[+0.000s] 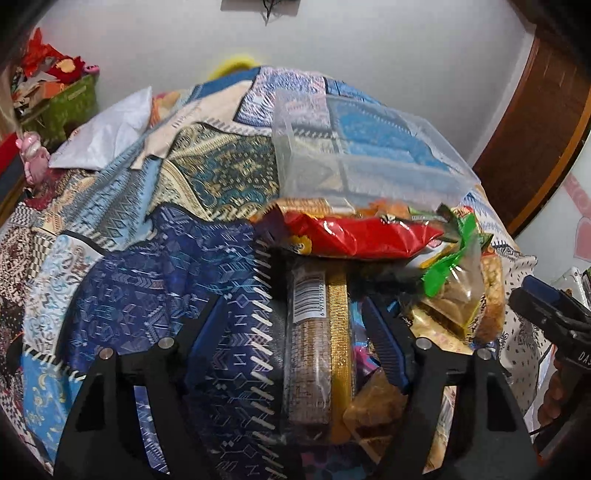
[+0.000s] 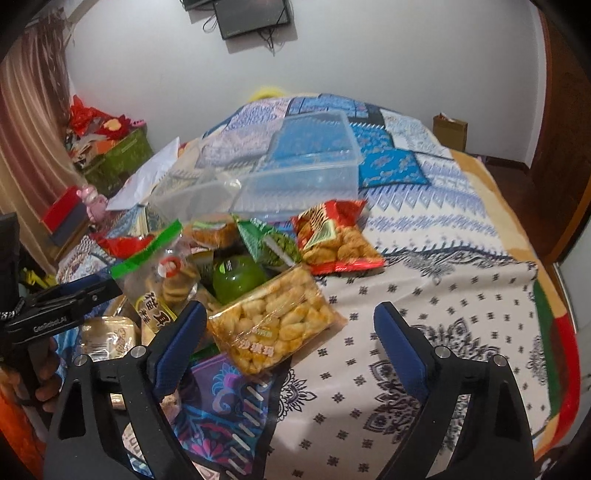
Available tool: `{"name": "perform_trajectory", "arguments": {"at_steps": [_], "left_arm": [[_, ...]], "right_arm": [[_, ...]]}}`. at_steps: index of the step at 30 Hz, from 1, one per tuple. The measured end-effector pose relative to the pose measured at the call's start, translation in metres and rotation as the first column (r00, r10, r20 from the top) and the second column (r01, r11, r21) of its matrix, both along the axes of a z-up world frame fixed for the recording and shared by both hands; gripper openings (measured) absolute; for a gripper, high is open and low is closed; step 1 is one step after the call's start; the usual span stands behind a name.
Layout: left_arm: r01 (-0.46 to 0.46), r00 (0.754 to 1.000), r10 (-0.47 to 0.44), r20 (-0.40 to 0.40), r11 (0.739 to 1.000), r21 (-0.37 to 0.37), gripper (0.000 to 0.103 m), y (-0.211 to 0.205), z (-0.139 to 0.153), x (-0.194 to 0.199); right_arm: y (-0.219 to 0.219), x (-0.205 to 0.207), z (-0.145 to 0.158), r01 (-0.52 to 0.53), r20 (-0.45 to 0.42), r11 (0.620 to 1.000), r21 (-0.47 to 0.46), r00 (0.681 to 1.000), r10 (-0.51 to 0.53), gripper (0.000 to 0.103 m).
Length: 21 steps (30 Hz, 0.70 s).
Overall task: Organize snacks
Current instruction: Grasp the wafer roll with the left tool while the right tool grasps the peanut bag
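Snacks (image 2: 273, 325) are still lying in a loose pile on the bed (image 2: 443, 295), the clear box (image 2: 295, 173) beside them sitting empty. Both grippers, left (image 1: 295, 332) and right (image 2: 291, 332), are hovering with jaws open, gripping nothing; sorting looks barely begun.

I see a bed (image 2: 443, 258) covered in patchwork blue, white and tan printed cloth, filling most of both views. Behind it stands a plain white wall (image 2: 369, 55) with a dark screen (image 2: 251, 16) mounted high, cables hanging below. A striped brown curtain (image 2: 29, 122) hangs at left, beside a green box (image 2: 122, 155) heaped with red items, perhaps decorations. Dark wooden door (image 1: 532, 122) at right.
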<state>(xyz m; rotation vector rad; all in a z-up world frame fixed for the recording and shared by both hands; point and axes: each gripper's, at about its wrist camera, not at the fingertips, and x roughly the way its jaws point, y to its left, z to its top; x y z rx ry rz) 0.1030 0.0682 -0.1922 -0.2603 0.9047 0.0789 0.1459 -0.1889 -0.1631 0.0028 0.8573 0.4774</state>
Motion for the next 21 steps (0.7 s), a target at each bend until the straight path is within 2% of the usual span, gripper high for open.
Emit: {"name": "perform_trajectory", "arguments": {"at_steps": [9, 12, 14, 17, 19, 21], "left_arm": [[0.000, 0.997, -0.005, -0.071, 0.997, -0.073, 0.073, 0.006, -0.023, 0.017], [0.006, 0.997, -0.011, -0.071, 0.997, -0.072, 0.073, 0.003, -0.026, 0.022], [0.012, 0.998, -0.016, -0.062, 0.998, -0.060, 0.067, 0.001, -0.025, 0.023], [0.033, 0.998, -0.035, -0.043, 0.998, -0.054, 0.053, -0.003, -0.024, 0.024], [0.050, 0.998, -0.051, -0.035, 0.998, -0.038, 0.040, -0.008, -0.023, 0.023], [0.054, 0.998, -0.055, -0.033, 0.998, -0.032, 0.038, -0.009, -0.022, 0.022]], "right_arm": [[0.004, 0.011, -0.009, -0.026, -0.067, 0.998, 0.059, 0.997, 0.030, 0.091], [0.010, 0.012, -0.016, -0.034, -0.083, 0.999, 0.029, 0.996, 0.037, 0.091], [0.014, 0.012, -0.018, -0.030, -0.079, 1.000, 0.010, 0.996, 0.031, 0.092], [0.015, 0.013, -0.017, -0.021, -0.069, 1.000, 0.001, 0.997, 0.021, 0.091], [0.015, 0.014, -0.017, -0.016, -0.063, 1.000, -0.012, 0.998, 0.015, 0.087], [0.015, 0.013, -0.017, -0.014, -0.050, 1.000, -0.027, 0.999, 0.012, 0.084]]}}
